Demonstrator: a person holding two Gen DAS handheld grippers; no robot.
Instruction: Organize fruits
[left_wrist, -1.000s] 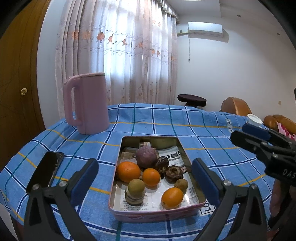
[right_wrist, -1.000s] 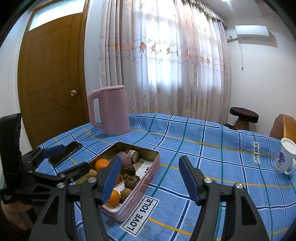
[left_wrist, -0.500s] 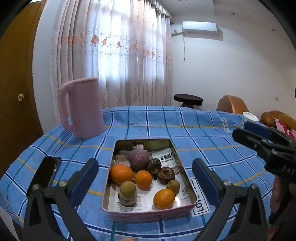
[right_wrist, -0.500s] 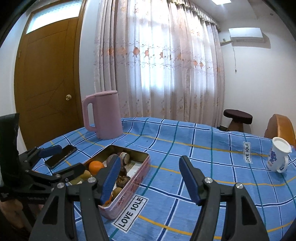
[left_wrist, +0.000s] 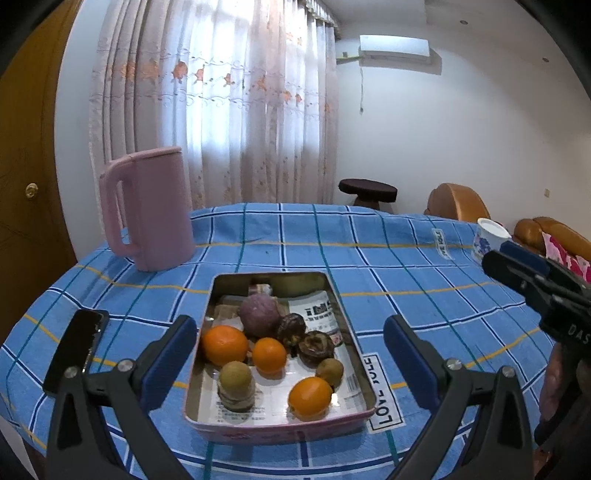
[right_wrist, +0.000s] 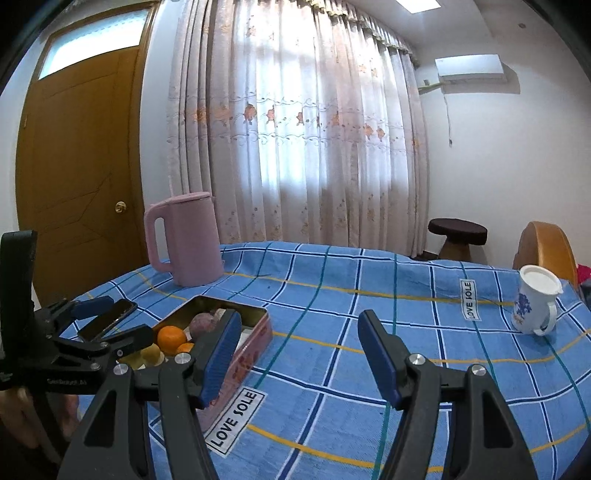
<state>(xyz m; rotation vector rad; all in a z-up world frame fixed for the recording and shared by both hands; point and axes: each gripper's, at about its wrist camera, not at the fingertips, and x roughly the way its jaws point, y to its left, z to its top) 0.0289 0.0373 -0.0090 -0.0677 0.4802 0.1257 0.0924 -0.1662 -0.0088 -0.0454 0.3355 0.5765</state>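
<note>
A pink metal tin (left_wrist: 280, 428) on the blue checked cloth holds three oranges (left_wrist: 224, 345), a purple fruit (left_wrist: 258, 315), two dark wrinkled fruits (left_wrist: 317, 343) and brownish-green ones (left_wrist: 235, 374). My left gripper (left_wrist: 288, 325) hovers in front of the tin, open wide, its blue pads (left_wrist: 168, 356) touching nothing. My right gripper (right_wrist: 299, 339) stands open to the right of the tin (right_wrist: 251, 354), over bare cloth, holding nothing. In the left wrist view the right gripper (left_wrist: 535, 284) shows at the right edge. The left gripper (right_wrist: 92, 325) shows at the left of the right wrist view.
A pink jug (left_wrist: 151, 206) stands behind the tin on the left. A black phone (left_wrist: 75, 354) lies left of the tin. A white flowered mug (right_wrist: 535, 306) sits near the table's right edge. A stool (right_wrist: 458, 230) and a brown chair stand beyond the table.
The right gripper has drifted to the right, away from the tin; the mug has come further into its view. The left gripper has barely shifted. Both jaws stand as wide as before.
</note>
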